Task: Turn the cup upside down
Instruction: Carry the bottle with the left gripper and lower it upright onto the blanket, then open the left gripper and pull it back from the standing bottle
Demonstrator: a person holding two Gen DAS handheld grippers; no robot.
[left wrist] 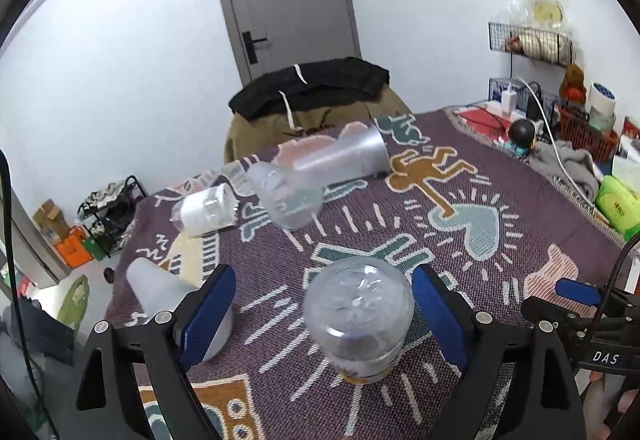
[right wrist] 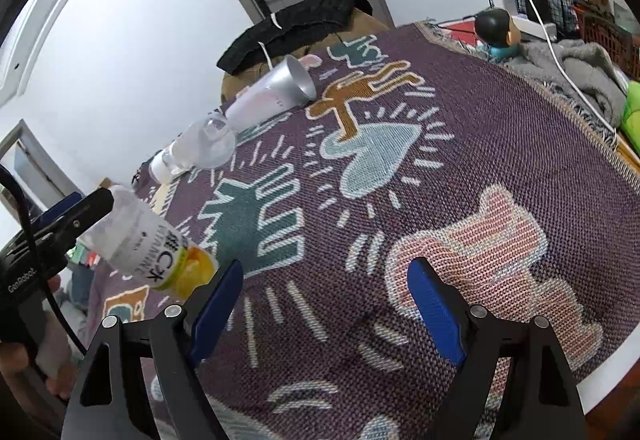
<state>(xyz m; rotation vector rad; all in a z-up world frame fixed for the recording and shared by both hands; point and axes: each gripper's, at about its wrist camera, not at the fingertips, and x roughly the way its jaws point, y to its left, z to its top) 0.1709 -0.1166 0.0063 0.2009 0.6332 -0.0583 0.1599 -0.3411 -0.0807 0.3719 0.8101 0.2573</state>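
A clear cut plastic bottle cup with a yellow label (left wrist: 358, 316) stands upside down on the patterned cloth, between the fingers of my left gripper (left wrist: 322, 304). The jaws are open and do not touch it. In the right wrist view the same cup (right wrist: 148, 244) shows at the left edge beside the left gripper's finger. My right gripper (right wrist: 325, 298) is open and empty above the cloth. A tall frosted cup (left wrist: 340, 155) lies on its side at the far end; it also shows in the right wrist view (right wrist: 276, 89).
A clear bottle half (left wrist: 290, 195) and a white-capped piece (left wrist: 204, 213) lie on the cloth (left wrist: 480, 240). A frosted cup (left wrist: 160, 288) stands upside down at the left edge. A chair with clothes (left wrist: 312, 99) is behind. Cables, towel and baskets crowd the right side (left wrist: 568, 155).
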